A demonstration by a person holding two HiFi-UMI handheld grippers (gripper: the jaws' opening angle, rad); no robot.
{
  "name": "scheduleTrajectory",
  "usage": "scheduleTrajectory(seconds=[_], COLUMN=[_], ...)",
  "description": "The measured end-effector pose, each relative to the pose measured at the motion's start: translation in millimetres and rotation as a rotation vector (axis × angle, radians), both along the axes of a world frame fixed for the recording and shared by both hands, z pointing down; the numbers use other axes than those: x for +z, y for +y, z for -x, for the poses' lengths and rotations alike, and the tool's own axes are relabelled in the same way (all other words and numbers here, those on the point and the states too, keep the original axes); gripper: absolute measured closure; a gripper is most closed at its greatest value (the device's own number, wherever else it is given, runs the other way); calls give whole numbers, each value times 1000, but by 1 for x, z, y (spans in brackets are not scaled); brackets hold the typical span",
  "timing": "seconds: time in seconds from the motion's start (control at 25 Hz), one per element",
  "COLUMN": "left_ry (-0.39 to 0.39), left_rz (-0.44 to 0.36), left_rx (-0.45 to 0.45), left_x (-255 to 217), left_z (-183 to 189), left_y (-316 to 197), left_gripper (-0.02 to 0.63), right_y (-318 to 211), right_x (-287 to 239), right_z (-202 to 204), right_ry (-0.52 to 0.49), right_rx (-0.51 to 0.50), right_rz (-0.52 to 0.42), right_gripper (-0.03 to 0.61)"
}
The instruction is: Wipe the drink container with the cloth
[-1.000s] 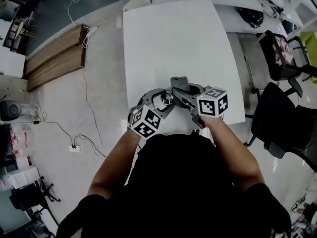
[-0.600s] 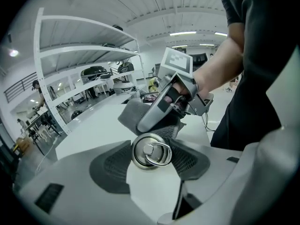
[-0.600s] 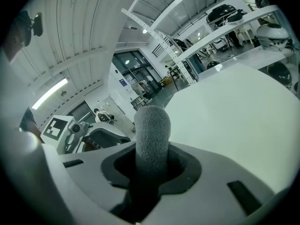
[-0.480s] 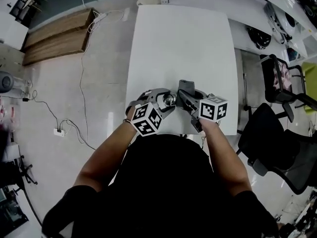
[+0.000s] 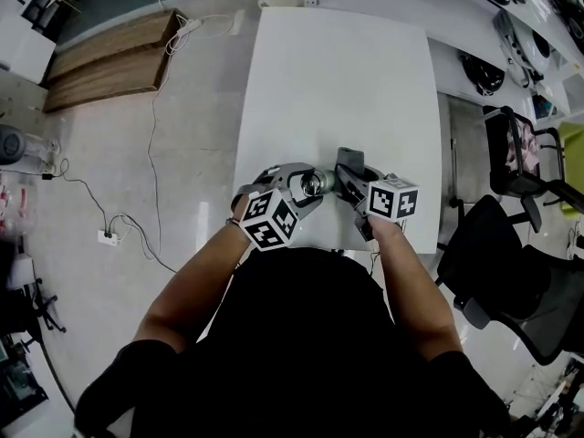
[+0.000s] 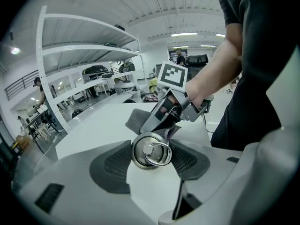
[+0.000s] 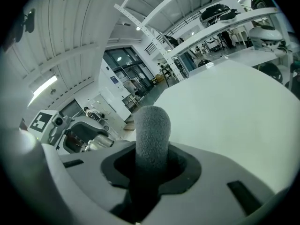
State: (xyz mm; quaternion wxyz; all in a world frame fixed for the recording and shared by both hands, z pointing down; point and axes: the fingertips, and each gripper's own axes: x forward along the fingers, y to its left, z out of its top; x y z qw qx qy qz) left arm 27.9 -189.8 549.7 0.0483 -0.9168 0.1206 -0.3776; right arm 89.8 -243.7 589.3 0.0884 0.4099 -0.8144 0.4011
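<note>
A steel drink container (image 6: 151, 150) with a ring-handled lid lies gripped between the jaws of my left gripper (image 6: 150, 161), lid end toward the camera. In the head view the container (image 5: 316, 183) sits just above the near table edge, with the left gripper (image 5: 290, 188) shut on it. My right gripper (image 5: 350, 175) is shut on a folded grey cloth (image 7: 152, 137), whose end sticks up between the jaws. The cloth (image 6: 140, 119) touches the container's far side. In the right gripper view the container (image 7: 96, 145) shows at the lower left.
The white table (image 5: 338, 89) stretches away from me. Black office chairs (image 5: 511, 245) stand to the right. Wooden boards (image 5: 109, 57) and cables (image 5: 151, 162) lie on the floor at the left. Shelving (image 6: 89, 55) with helmets lines the room.
The head camera has shifted, then settled. The right gripper and cloth have closed in against the container; the left gripper holds the container where it was.
</note>
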Motion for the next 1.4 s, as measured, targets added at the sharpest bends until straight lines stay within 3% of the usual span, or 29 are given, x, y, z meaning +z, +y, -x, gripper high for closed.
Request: scheduleTrajectory(seconds=[0.52, 0.8, 0.92, 1.2, 1.4], left_ry=[10, 18, 22, 5, 2], left_rz=[3, 6, 6, -26, -31], left_rx=[8, 9, 15, 66, 91], left_x=[0, -2, -2, -4, -4], left_z=[1, 1, -1, -10, -16], left_y=[-3, -7, -7, 0, 4], left_gripper=[351, 354, 354, 356, 356], right_y=[-4, -5, -4, -11, -28], right_x=[26, 39, 43, 25, -17], right_z=[-10, -11, -13, -35, -37], right_ry=[48, 216, 241, 171, -25], right_rx=[27, -13, -13, 57, 89], right_rz=[47, 30, 36, 36, 11], right_gripper=[480, 480, 480, 480, 480])
